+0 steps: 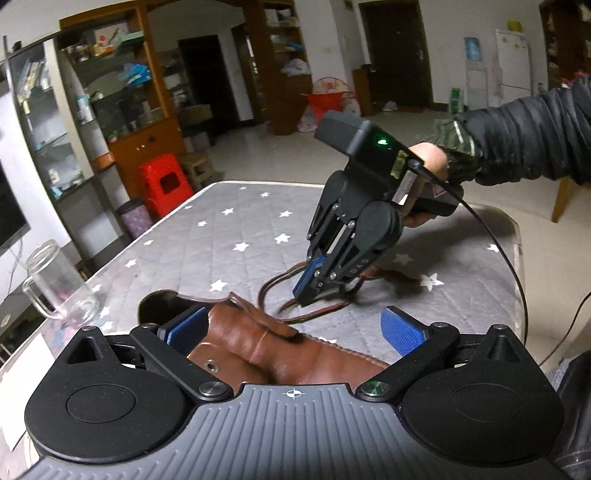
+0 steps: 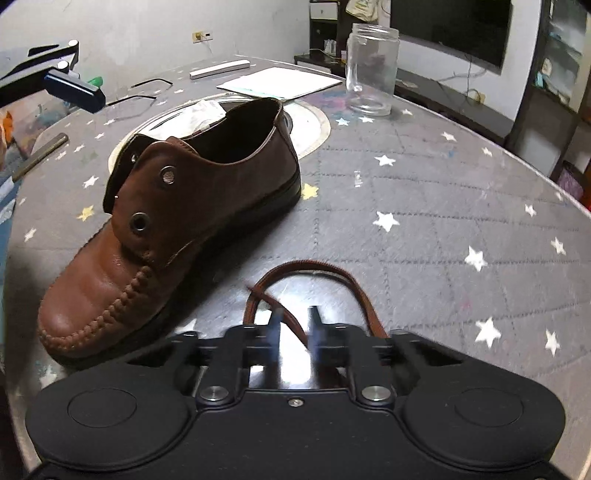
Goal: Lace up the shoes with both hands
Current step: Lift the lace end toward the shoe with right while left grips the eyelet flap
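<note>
While apparently pinched: lace (image 2: 295, 334), right gripper (image 1: 303, 295).

Room: pale tiled floor (image 1: 399, 136), white walls (image 2: 147, 22). Dark wooden shelving units (image 1: 122, 96) with glass fronts, cluttered. Dark doorways (image 1: 397, 51) at rear. Red plastic stool (image 1: 166, 186) beside a small wooden stool (image 1: 197, 168). White fridge (image 1: 511, 62). Dark television screen (image 2: 454, 29) on a low cabinet. Wall socket (image 2: 201, 36).

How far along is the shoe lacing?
Barely begun. Nothing is threaded: the brown shoe's eyelets are empty. In hand: the right tool has closed on the loose lace lying on the table; the left tool is open over the shoe. All threading remains.
</note>
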`<state>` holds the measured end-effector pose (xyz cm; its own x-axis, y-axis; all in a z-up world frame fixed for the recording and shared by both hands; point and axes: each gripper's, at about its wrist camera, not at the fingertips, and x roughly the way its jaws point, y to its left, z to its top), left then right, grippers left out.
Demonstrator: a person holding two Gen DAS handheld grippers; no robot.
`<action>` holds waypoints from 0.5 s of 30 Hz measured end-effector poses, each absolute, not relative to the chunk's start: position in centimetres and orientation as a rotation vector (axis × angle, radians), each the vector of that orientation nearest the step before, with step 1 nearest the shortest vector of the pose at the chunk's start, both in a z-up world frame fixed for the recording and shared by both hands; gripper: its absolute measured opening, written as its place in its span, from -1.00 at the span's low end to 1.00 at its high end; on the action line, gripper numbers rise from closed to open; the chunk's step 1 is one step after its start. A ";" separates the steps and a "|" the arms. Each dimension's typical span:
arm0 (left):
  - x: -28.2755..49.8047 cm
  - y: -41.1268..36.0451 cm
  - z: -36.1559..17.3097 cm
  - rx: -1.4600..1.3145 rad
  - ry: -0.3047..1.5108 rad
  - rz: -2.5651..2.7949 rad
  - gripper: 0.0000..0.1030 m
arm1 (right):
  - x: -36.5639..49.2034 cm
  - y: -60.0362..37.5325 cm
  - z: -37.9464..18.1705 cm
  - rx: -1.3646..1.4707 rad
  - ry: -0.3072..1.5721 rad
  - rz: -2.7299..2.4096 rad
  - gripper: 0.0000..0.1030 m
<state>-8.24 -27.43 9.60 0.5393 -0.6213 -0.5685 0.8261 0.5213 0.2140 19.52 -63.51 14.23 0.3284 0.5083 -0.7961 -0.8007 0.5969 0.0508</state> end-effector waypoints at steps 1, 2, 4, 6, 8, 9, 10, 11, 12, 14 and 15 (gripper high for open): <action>-8.1 -27.7 9.4 0.509 0.465 -0.918 0.96 | 19.1 -63.5 14.3 -0.396 0.868 0.874 -0.96; -7.9 -27.8 9.2 0.516 0.473 -0.924 0.95 | 18.5 -63.6 14.5 -0.407 0.853 0.860 -0.96; -7.4 -28.1 8.8 0.538 0.498 -0.931 0.92 | 17.6 -63.9 15.0 -0.404 0.821 0.844 -0.96; -6.9 -28.2 8.6 0.548 0.519 -0.937 0.82 | 16.4 -64.3 15.9 -0.396 0.775 0.827 -0.96; -6.3 -28.3 8.5 0.549 0.541 -0.946 0.74 | 15.0 -64.6 17.1 -0.394 0.734 0.820 -0.96; -6.1 -28.3 8.5 0.550 0.552 -0.949 0.69 | 14.6 -64.6 17.4 -0.394 0.722 0.821 -0.96; -5.8 -28.3 8.5 0.553 0.560 -0.948 0.68 | 14.1 -64.6 17.8 -0.404 0.714 0.825 -0.96; -5.7 -28.2 8.5 0.559 0.564 -0.948 0.65 | 13.4 -64.5 18.2 -0.420 0.702 0.830 -0.96; -5.5 -28.1 8.5 0.566 0.567 -0.946 0.60 | 13.0 -64.4 18.5 -0.430 0.693 0.832 -0.96; -5.2 -28.0 8.5 0.580 0.577 -0.947 0.49 | 12.0 -64.2 19.1 -0.455 0.679 0.835 -0.96; -5.1 -28.0 8.5 0.585 0.584 -0.949 0.41 | 11.7 -64.2 19.3 -0.463 0.672 0.836 -0.96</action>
